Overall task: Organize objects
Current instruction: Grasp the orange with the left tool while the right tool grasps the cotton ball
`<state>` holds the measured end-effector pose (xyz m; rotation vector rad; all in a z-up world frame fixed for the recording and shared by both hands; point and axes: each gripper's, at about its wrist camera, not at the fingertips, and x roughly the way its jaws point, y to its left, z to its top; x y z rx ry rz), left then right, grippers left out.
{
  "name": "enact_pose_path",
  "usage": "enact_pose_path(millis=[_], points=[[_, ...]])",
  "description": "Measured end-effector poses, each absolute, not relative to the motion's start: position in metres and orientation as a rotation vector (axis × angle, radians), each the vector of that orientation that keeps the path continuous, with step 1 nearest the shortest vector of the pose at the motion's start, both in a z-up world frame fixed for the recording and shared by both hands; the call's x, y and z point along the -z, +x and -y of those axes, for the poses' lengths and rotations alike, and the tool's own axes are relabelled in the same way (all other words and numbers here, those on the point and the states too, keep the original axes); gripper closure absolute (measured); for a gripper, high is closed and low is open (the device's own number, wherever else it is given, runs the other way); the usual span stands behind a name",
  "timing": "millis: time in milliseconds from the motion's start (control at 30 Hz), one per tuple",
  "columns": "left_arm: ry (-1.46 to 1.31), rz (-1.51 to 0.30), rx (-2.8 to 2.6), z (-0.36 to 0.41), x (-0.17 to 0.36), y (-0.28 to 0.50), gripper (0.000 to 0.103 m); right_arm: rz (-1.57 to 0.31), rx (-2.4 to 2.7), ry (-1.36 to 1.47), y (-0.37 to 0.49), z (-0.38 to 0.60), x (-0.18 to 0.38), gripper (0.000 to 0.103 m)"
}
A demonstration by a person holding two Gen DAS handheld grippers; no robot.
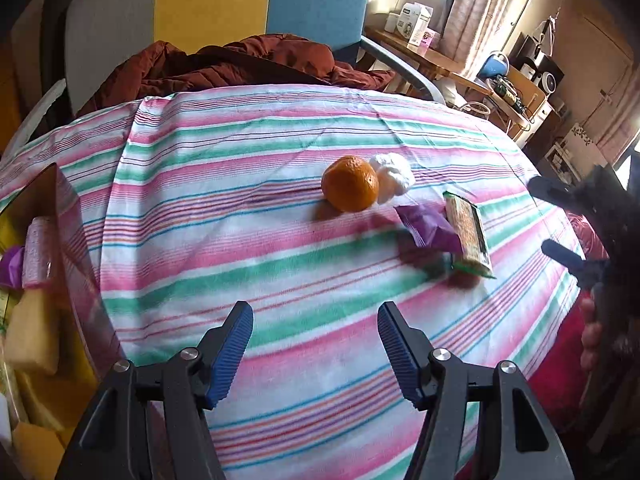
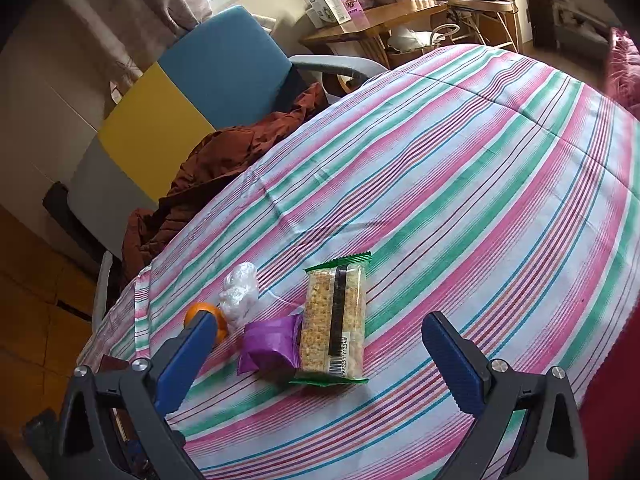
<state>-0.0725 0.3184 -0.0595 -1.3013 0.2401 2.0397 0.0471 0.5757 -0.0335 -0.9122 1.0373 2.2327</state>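
Observation:
On the striped tablecloth (image 1: 240, 240) lie an orange (image 1: 350, 184), a crumpled white plastic wad (image 1: 394, 176) right behind it, a purple snack packet (image 1: 430, 228) and a cracker bar in a green-edged clear wrapper (image 1: 468, 236). My left gripper (image 1: 315, 328) is open and empty, hovering over bare cloth nearer than the orange. My right gripper (image 2: 320, 344) is open, its fingers either side of the purple packet (image 2: 272, 346) and the cracker bar (image 2: 334, 322), a little above them. The orange (image 2: 196, 312) peeks out behind its left finger, beside the plastic wad (image 2: 240, 294). The right gripper (image 1: 560, 224) also shows at the right edge of the left wrist view.
A box (image 1: 60, 240) at the left table edge holds yellow sponges (image 1: 34, 324) and other packets. A chair with a brown jacket (image 1: 240, 64) stands behind the table. A hand (image 1: 590, 336) holds the right gripper. Shelves and clutter (image 1: 520, 92) fill the far right.

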Motion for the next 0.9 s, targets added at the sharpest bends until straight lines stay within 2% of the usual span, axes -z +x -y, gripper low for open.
enact_pose_path(millis=[333, 433, 800, 833, 900], points=[[-1.277, -0.16, -2.012, -0.363, 0.058, -0.105, 0.037, -1.128, -2.215, -0.886, 0.052, -0.583, 0.038, 0.0], [-1.263, -0.152, -2.006, -0.375, 0.061, -0.111, 0.033, -1.152, -2.214, -0.892, 0.052, -0.585, 0.04, 0.0], [-1.241, -0.231, -2.04, -0.417, 0.074, -0.136, 0.028, -1.155, -2.221, -0.929, 0.047, -0.584, 0.044, 0.0], [-1.245, -0.246, -2.044, -0.42, 0.078, -0.138, 0.029, -1.153, -2.22, -0.931, 0.047, -0.584, 0.044, 0.0], [-1.265, -0.259, -2.056, -0.423, 0.086, -0.144, 0.04, -1.146, -2.22, -0.938, 0.046, -0.583, 0.044, 0.0]])
